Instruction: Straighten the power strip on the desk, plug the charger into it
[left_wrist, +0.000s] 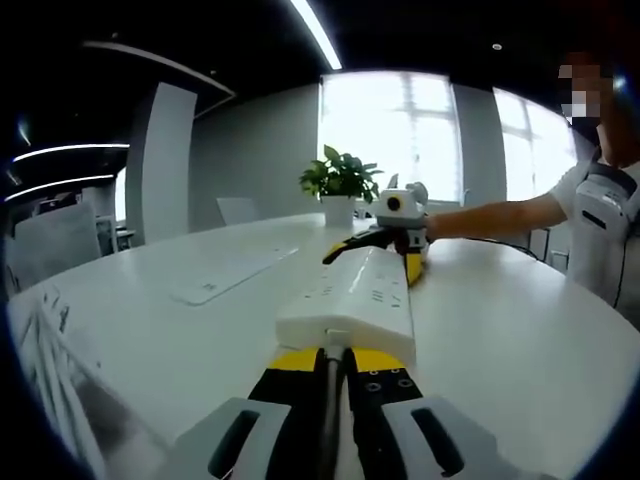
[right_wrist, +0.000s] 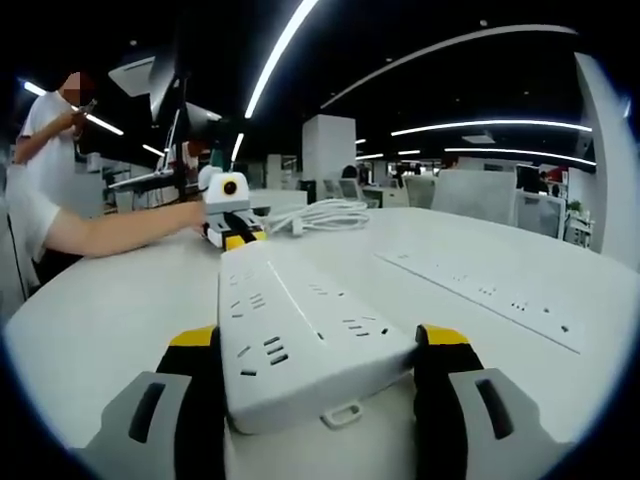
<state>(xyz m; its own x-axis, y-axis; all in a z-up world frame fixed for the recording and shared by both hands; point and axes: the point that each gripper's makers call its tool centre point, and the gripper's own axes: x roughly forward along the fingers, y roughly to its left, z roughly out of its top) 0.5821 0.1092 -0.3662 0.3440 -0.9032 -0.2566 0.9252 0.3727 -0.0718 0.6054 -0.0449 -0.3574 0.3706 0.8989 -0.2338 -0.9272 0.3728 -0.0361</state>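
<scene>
— White and round, the desk (left_wrist: 520, 340) carries everything, with bright windows and a potted plant (left_wrist: 341, 184) at its far side. Where is your power strip?

— Your power strip (left_wrist: 352, 300) lies flat on the desk, stretched between your two grippers. In the left gripper view, one short end sits just above the tips of your left gripper (left_wrist: 334, 360).

— Is that left one gripping it?

— Its yellow-tipped jaws stand pressed together right below the strip's end, with a thin dark line between them. You cannot tell whether anything is pinched there.

— And the right gripper?

— In the right gripper view, your right gripper (right_wrist: 315, 345) is spread wide, one yellow-tipped jaw along each long side of the strip's near end. Both jaws look to be touching the white casing, clamping it across its width.

— Anything else on the desk?

— A coiled white cable (right_wrist: 322, 214) lies beyond the strip's far end, and a flat white panel (right_wrist: 480, 290) is set into the desk to the side.
</scene>
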